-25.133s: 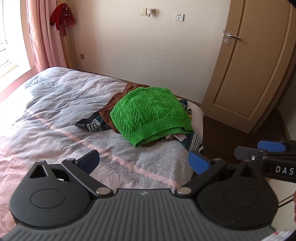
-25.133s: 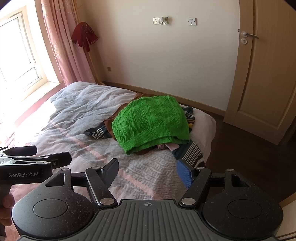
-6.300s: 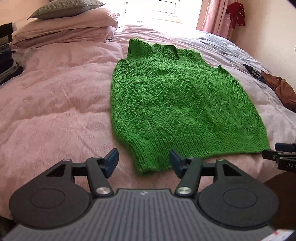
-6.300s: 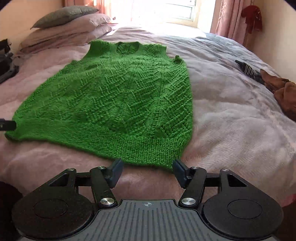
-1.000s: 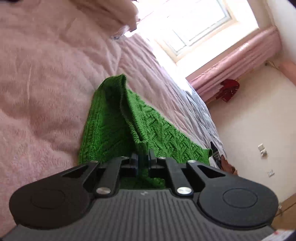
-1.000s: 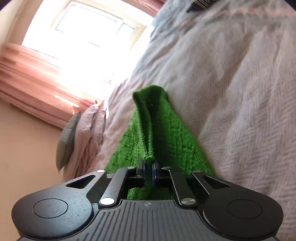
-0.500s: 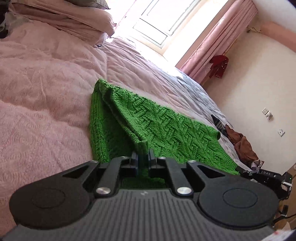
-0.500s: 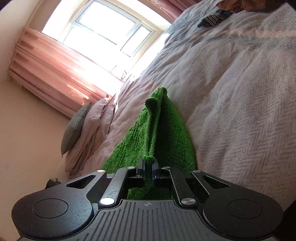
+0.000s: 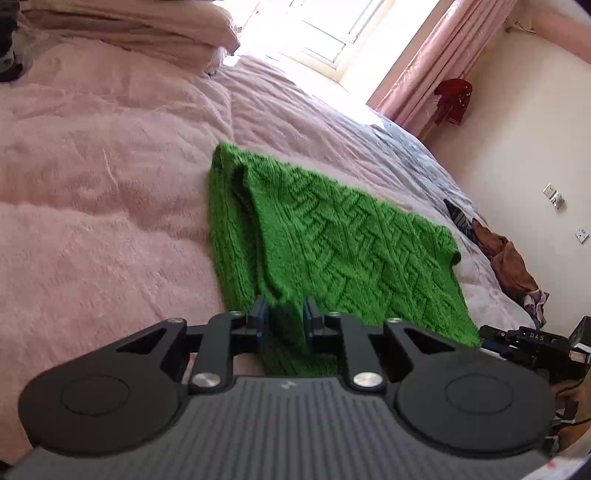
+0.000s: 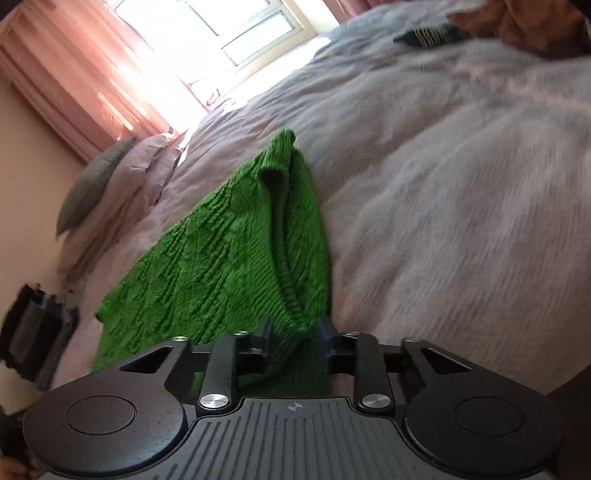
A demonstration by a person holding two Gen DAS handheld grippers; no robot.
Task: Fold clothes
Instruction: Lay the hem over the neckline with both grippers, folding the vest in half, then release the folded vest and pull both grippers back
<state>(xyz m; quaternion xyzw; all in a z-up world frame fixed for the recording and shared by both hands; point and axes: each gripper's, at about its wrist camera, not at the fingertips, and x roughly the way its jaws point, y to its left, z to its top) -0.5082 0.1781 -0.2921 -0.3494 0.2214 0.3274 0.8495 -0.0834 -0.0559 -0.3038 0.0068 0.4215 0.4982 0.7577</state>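
Note:
A green knitted vest (image 9: 332, 240) lies on the pink bed cover (image 9: 92, 221), folded over on itself. My left gripper (image 9: 283, 314) is at the vest's near left corner. Its jaws are opening, and the knit still lies loose in the narrow gap between the pads. The right wrist view shows the vest (image 10: 221, 266) from its other near corner. There my right gripper (image 10: 295, 332) is opening too, with the ribbed hem slack between its wider-spread pads. The right gripper (image 9: 524, 338) also shows at the right edge of the left wrist view.
Pillows (image 9: 129, 22) are stacked at the head of the bed under a bright window. A brown garment (image 9: 509, 266) and a striped one (image 9: 458, 218) lie at the bed's far right. A blurred dark object (image 10: 37, 332) stands left of the bed.
Both grippers were shut on the vest's hem corners; their jaws have now parted, the right wider than the left. Both views have rolled closer to level, and the folded-over half lies flatter.

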